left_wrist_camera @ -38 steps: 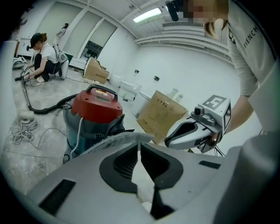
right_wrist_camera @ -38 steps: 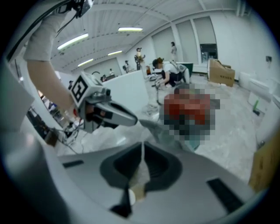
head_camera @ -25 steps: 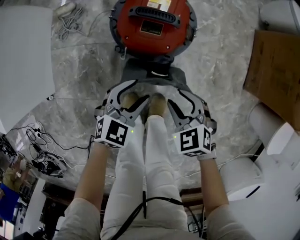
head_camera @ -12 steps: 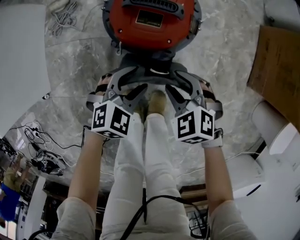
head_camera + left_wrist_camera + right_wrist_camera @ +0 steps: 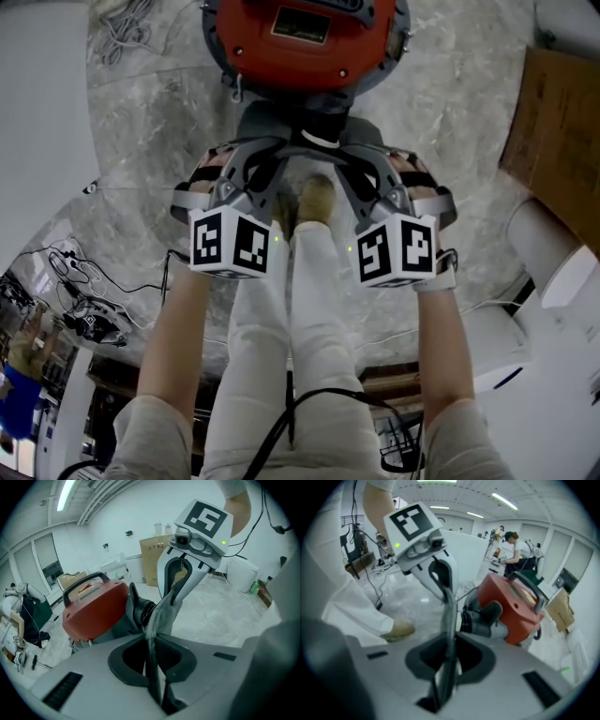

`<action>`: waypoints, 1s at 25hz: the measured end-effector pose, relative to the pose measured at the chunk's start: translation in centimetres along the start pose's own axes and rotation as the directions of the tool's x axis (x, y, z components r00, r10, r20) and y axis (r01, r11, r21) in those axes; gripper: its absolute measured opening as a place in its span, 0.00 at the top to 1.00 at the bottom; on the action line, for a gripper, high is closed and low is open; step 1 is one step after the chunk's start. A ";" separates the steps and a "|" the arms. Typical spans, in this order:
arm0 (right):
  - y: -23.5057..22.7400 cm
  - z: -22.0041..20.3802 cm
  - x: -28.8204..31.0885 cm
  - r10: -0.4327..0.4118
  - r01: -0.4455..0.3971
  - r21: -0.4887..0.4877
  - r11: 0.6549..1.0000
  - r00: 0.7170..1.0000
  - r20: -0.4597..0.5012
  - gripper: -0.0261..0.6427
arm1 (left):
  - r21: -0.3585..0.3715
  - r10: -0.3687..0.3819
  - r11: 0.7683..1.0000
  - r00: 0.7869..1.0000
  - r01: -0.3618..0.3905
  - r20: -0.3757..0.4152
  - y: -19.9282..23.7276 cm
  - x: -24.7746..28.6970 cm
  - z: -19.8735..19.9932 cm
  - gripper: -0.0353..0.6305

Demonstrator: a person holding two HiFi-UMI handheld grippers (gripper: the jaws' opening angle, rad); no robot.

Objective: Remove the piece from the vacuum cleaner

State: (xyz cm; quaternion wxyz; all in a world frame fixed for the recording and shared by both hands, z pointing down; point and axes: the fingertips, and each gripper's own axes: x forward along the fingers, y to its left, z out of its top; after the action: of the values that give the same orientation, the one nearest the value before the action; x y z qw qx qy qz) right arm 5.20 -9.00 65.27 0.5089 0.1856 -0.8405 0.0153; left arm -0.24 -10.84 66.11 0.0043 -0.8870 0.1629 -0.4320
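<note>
Left tool (image 5: 155,623) is closing, its jaws almost together, and its own view shows a thin gray edge pinched at the tips. That edge seems to belong to the gray piece (image 5: 272,122) on the near side of the red vacuum cleaner (image 5: 300,47). Right tool (image 5: 449,616) is closing too, with a slightly wider slit and a gray strip between its pads. The 2 tools come in from left and right, and their tips nearly meet at the middle of the piece's near edge.

The vacuum cleaner stands on the marble floor (image 5: 441,122) at the far side of the scene. The piece is still seated against its body, just beside a dark socket with a pale ring.

I judge this to be the grasping step — both tools taking hold, with no pull begun. The next move calls for both grips to be firm, then an even pull toward the near side, straight out of the socket. Nothing braces the body, so it may slide along — a short wiggle or twist could free the joint.
</note>
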 end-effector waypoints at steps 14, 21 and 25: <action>0.1 -2.2 1.4 0.012 -0.031 0.263 0.964 0.997 0.072 0.90 | -0.062 -0.024 0.998 1.000 0.025 0.016 -0.6 -1.1 3.3 0.89; 0.5 -0.9 0.2 -0.050 0.056 0.191 0.980 0.998 -0.034 0.91 | -0.160 0.045 0.985 0.995 -0.060 -0.090 -0.8 -0.2 0.3 0.90; 0.6 0.6 -0.2 -0.079 0.087 0.121 0.989 0.995 -0.066 0.91 | -0.220 0.022 0.974 0.994 -0.045 -0.107 -0.7 0.5 -1.2 0.90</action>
State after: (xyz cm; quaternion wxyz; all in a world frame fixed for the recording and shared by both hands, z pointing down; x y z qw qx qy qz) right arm 4.58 -8.47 64.97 0.5221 0.2512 -0.8134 0.0519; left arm -0.71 -10.20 67.35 -0.0959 -0.8553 0.2252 -0.4566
